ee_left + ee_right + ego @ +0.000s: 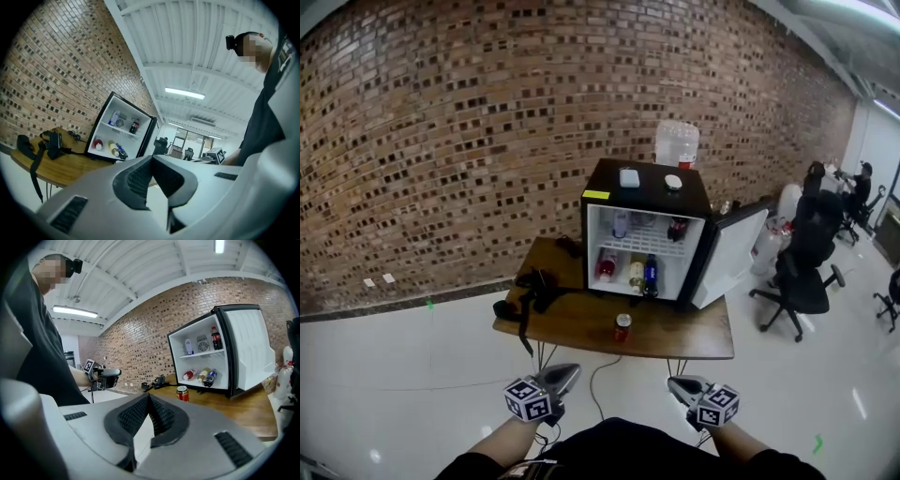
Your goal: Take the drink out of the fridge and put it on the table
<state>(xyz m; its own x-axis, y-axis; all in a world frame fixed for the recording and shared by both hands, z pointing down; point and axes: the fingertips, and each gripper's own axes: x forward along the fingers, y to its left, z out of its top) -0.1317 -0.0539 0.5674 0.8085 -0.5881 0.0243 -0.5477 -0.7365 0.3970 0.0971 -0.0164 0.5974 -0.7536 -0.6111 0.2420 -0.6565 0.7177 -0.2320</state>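
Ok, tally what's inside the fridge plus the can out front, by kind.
Bottles: 4 (cola bottle, red bottle, yellow bottle, blue bottle)
Cans: 1 (red can, on the table)
Unclear kind: 2 (white container, round grey item)
Total: 7
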